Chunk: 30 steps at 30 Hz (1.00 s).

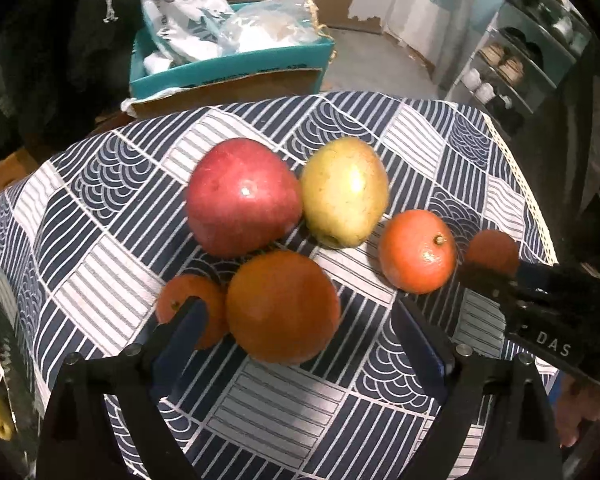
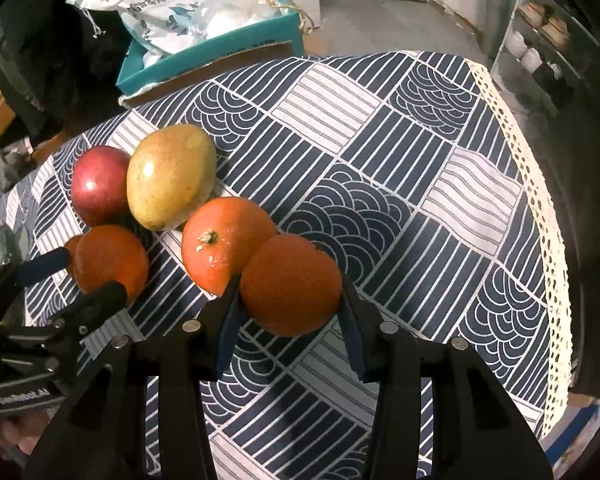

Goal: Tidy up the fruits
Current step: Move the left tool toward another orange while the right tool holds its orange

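Observation:
Fruits lie together on the patterned tablecloth point(image 1: 340, 392): a red apple point(image 1: 242, 196), a yellow-green mango point(image 1: 344, 192), a large orange point(image 1: 282, 306), a small tangerine point(image 1: 188, 308) and a stemmed tangerine point(image 1: 418, 251). My left gripper point(image 1: 296, 332) is open, its fingers either side of the large orange without touching it. My right gripper point(image 2: 290, 312) is shut on another orange point(image 2: 290, 284), next to the stemmed tangerine point(image 2: 224, 244). The apple point(image 2: 98, 184) and mango point(image 2: 170, 174) lie behind, far left in the right wrist view.
A teal cardboard box point(image 1: 228, 68) with white bags stands beyond the table's far edge. A shoe rack point(image 1: 516, 64) is at the right. The cloth's lace edge point(image 2: 540, 208) marks the table's right side. The right half of the cloth point(image 2: 420, 160) holds no fruit.

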Available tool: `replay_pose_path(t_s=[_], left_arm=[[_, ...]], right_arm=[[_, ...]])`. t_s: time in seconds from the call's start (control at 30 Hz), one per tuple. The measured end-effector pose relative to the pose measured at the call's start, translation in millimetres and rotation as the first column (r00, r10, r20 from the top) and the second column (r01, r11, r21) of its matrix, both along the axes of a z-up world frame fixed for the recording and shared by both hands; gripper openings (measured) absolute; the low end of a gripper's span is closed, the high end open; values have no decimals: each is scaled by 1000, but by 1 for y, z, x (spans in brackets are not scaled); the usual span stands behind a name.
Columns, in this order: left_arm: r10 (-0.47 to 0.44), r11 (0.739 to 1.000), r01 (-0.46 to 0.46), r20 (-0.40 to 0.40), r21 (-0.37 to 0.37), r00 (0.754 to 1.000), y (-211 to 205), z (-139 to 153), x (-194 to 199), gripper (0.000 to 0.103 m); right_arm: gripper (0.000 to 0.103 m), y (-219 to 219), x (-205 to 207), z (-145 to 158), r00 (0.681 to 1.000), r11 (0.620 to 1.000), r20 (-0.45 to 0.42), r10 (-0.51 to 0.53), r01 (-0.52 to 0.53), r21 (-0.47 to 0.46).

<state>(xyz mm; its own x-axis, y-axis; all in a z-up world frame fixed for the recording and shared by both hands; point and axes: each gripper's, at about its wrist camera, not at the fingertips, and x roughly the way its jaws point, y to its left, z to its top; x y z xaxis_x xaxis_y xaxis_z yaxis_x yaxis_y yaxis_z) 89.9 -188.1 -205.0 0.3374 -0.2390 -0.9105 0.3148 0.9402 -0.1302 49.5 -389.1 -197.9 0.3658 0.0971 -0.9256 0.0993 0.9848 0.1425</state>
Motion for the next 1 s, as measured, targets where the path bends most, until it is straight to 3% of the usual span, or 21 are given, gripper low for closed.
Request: replay_pose_path(t_s=[0.6, 0.8, 1.0], left_arm=[[176, 982, -179, -57, -59, 983, 88, -13, 21, 94], [135, 989, -138, -57, -48, 989, 96, -21, 19, 86], [-42, 999, 43, -20, 19, 999, 80, -16, 15, 79]], right_arm=[[44, 7, -3, 24, 998, 1000, 56, 26, -27, 16], [44, 10, -2, 30, 997, 999, 68, 30, -32, 24], [44, 13, -4, 30, 997, 999, 66, 43, -44, 25]])
